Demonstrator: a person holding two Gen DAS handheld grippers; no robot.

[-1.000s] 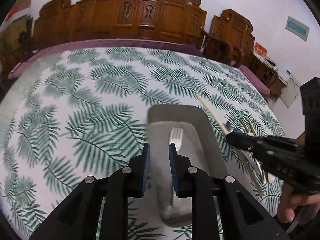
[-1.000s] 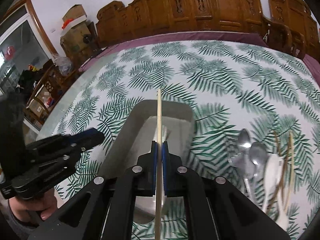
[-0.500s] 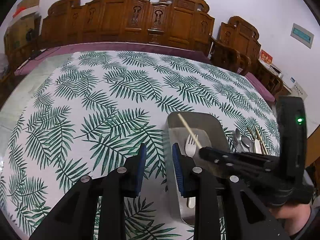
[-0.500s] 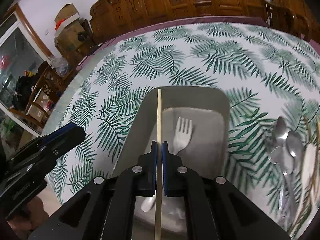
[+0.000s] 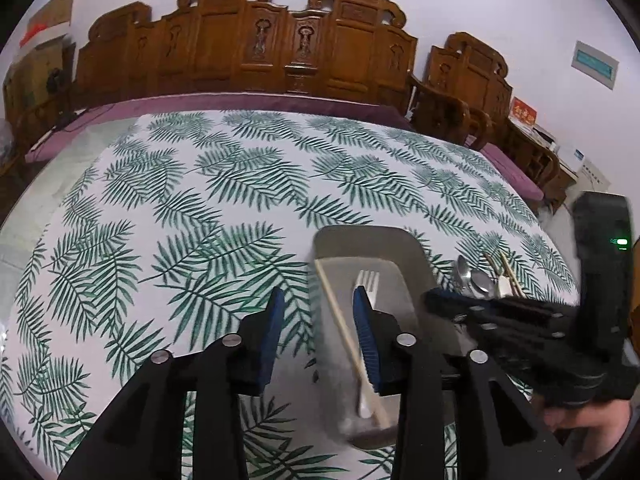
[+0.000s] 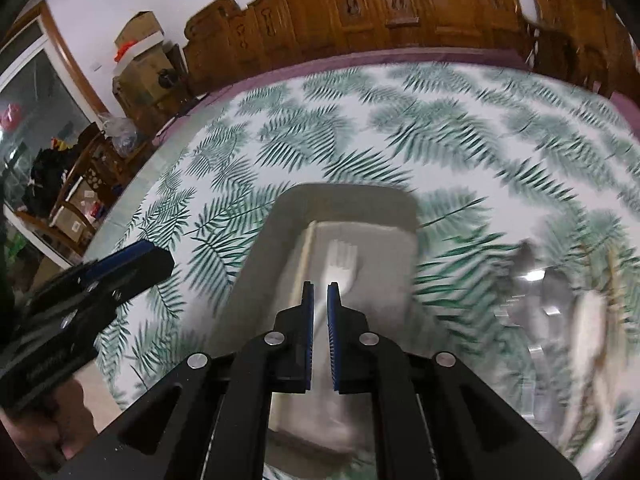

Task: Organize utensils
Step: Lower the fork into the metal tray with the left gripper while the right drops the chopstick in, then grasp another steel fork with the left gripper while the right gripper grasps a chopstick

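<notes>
Judging the chopstick (image 5: 348, 332) in the grey tray (image 5: 416, 256) beside the white fork (image 5: 370, 280) light, stiff and roll-prone, best pinched mid-shaft, with left tongs (image 5: 318, 308) apart and right tongs (image 6: 321, 292) slightly parted, both empty.

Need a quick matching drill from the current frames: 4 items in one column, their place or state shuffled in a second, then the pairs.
Items
1. chopstick
2. fork
3. metal spoons
4. right gripper

Places or states
A. on the tablecloth, right of the tray
B. open, nothing between the fingers
C. white, lying in the tray's middle
D. wooden, lying along the tray's left side

Pairs: 1-D, 2-C, 3-A, 4-B
</notes>
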